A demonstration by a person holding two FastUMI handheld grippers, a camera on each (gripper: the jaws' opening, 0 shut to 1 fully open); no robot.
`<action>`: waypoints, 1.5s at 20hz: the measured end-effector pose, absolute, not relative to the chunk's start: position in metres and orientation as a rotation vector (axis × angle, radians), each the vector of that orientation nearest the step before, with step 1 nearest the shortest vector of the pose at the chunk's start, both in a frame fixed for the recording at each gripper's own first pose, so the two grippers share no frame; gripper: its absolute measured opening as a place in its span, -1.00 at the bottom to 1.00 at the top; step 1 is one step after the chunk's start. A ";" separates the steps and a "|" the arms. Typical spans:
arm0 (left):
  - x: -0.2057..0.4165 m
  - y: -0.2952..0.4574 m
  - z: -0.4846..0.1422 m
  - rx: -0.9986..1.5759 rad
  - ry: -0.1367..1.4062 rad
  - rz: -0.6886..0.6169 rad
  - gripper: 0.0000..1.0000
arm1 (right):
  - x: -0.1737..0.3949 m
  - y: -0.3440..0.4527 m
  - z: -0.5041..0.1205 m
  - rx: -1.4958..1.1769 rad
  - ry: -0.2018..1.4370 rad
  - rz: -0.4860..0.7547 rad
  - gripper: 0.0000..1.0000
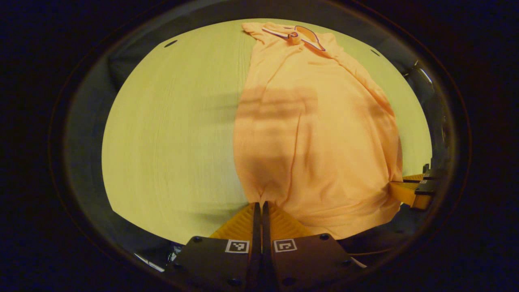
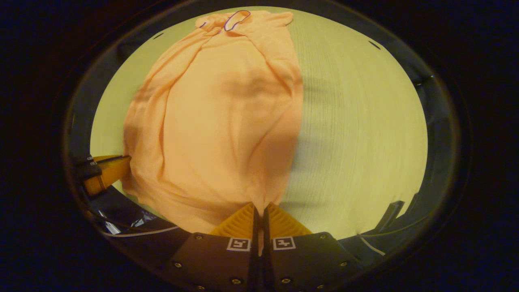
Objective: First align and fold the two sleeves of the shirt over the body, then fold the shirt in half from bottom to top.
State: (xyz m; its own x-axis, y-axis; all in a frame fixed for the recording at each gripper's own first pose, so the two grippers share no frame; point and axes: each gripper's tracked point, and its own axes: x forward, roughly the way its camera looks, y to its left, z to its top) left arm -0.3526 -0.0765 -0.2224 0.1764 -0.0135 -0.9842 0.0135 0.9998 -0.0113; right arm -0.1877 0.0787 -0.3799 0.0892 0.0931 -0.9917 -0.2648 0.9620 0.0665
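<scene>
Table (image 1: pixel 170 134): pale wood-grain top, seen nearly whole in both views; near edge cut off behind the tongs' bodies.

Shirt (image 1: pixel 316 134): orange, laid lengthwise on the table, collar (image 1: pixel 298 35) at the far end, hem at the near edge. In the left gripper view it is placed right of centre; in the right gripper view, left of centre. The sleeves cannot be made out separately; folded ridges of cloth are seen along both long sides. Near hem is bunched and creased, and a little of it seems to hang past the table edge. Soft shadows are cast across the middle of the cloth.

Left tongs (image 1: pixel 260 205): closed together, with the near left hem corner pinched between the tips. They are also seen at the left margin of the right gripper view, touching the shirt's side.

Right tongs (image 2: pixel 260 207): closed together on the near right hem corner; cloth seen in the slit. They are also seen at the right margin of the left gripper view, partly cut off.
</scene>
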 end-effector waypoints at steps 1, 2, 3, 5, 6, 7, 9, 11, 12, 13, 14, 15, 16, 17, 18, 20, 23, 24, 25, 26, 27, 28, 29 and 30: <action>-0.352 -0.077 -0.222 0.004 1.392 -0.022 -0.84 | -0.188 0.079 -0.380 -0.136 1.457 0.268 -0.89; -0.353 -0.077 -0.223 0.008 1.399 -0.024 -0.78 | -0.187 0.079 -0.380 -0.133 1.453 0.269 -0.89; -0.352 -0.077 -0.222 0.007 1.396 -0.024 -0.84 | -0.187 0.079 -0.380 -0.133 1.450 0.270 -0.89; -0.352 -0.077 -0.222 -0.003 1.393 -0.018 -0.84 | -0.188 0.079 -0.379 -0.129 1.445 0.270 -0.88; -0.352 -0.078 -0.222 -0.006 1.390 -0.019 -0.84 | -0.187 0.079 -0.380 -0.123 1.445 0.269 -0.88; -0.351 -0.078 -0.222 -0.006 1.391 -0.021 -0.84 | -0.187 0.079 -0.379 -0.115 1.446 0.268 -0.89; -0.351 -0.078 -0.223 -0.017 1.396 -0.021 -0.84 | -0.187 0.080 -0.380 -0.102 1.453 0.270 -0.89; -0.352 -0.077 -0.221 -0.045 1.408 -0.014 -0.84 | -0.187 0.080 -0.375 -0.085 1.455 0.269 -0.89; -0.350 -0.076 -0.218 -0.053 1.404 -0.012 -0.85 | -0.185 0.081 -0.371 -0.075 1.449 0.268 -0.88; -0.347 -0.075 -0.214 -0.057 1.400 -0.010 -0.84 | -0.183 0.081 -0.367 -0.065 1.441 0.268 -0.88; -0.342 -0.073 -0.209 -0.060 1.393 -0.008 -0.85 | -0.178 0.082 -0.361 -0.057 1.431 0.269 -0.89; -0.336 -0.072 -0.203 -0.065 1.384 -0.006 -0.84 | -0.173 0.082 -0.355 -0.049 1.418 0.269 -0.89; -0.321 -0.070 -0.193 -0.064 1.363 -0.005 -0.84 | -0.161 0.083 -0.343 -0.038 1.391 0.270 -0.88; -0.310 -0.070 -0.188 -0.059 1.349 -0.009 -0.84 | -0.152 0.084 -0.335 -0.034 1.372 0.270 -0.88; -0.296 -0.071 -0.180 -0.053 1.335 -0.016 -0.84 | -0.138 0.085 -0.325 -0.028 1.346 0.271 -0.89; -0.261 -0.069 -0.162 -0.043 1.295 -0.026 -0.84 | -0.102 0.089 -0.306 -0.020 1.287 0.274 -0.88; -0.199 -0.065 -0.142 -0.029 1.238 -0.030 -0.84 | -0.046 0.095 -0.281 -0.008 1.221 0.280 -0.88; -0.182 -0.064 -0.135 -0.026 1.219 -0.029 -0.84 | -0.031 0.097 -0.274 -0.009 1.205 0.281 -0.88; -0.166 -0.063 -0.130 -0.025 1.201 -0.028 -0.84 | -0.017 0.099 -0.268 -0.006 1.188 0.281 -0.88; -0.146 -0.060 -0.121 -0.020 1.182 -0.026 -0.85 | 0.002 0.101 -0.261 -0.003 1.168 0.282 -0.88; -0.121 -0.056 -0.115 -0.010 1.162 -0.022 -0.85 | 0.029 0.106 -0.251 0.007 1.142 0.282 -0.88; -0.098 -0.053 -0.107 -0.003 1.143 -0.021 -0.84 | 0.044 0.108 -0.246 0.011 1.127 0.282 -0.89; -0.080 -0.052 -0.101 0.005 1.130 -0.021 -0.84 | 0.059 0.109 -0.239 0.012 1.111 0.281 -0.89; -0.062 -0.050 -0.096 0.016 1.119 -0.020 -0.84 | 0.075 0.111 -0.233 0.014 1.096 0.279 -0.88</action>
State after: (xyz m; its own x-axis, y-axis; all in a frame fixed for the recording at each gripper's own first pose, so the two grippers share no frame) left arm -0.0619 -0.0505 -0.0964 0.4362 -0.0076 -0.8998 0.0240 0.9997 0.0032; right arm 0.0750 0.1108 -0.2333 0.4258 0.2303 -0.8750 -0.2167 0.9649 0.1485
